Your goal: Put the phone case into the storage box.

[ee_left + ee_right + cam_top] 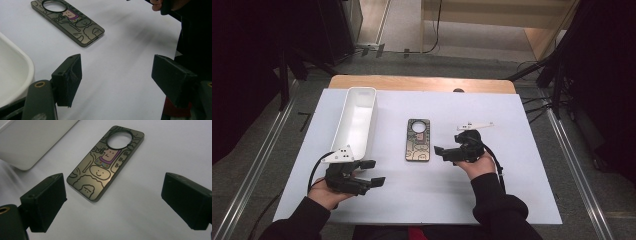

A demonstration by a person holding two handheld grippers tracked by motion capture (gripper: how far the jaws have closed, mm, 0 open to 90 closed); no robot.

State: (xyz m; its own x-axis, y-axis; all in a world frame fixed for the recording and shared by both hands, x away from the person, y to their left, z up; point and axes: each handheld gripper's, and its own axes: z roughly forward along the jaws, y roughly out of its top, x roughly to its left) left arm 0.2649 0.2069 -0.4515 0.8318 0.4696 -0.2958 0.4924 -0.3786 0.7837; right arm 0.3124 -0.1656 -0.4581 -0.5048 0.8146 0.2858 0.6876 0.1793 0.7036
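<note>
A dark phone case [418, 140] with cartoon line drawings and a round camera hole lies flat at the table's middle. My right gripper [443, 154] sits just right of it, pointing left, open with nothing between its jaws. In the right gripper view the case [107, 162] lies just ahead of the wide-apart right gripper [115, 200]. My left gripper [374, 172] rests near the front left, open and holding nothing. The left gripper view has the case [70, 21] farther off, beyond the left gripper [120, 80].
A long white tray [357, 117] stands at the left, its near end beside my left gripper; its rim [15, 62] shows in the left gripper view and its wall [32, 140] in the right. A white sheet [512, 190] covers the table. Dark stands flank both sides.
</note>
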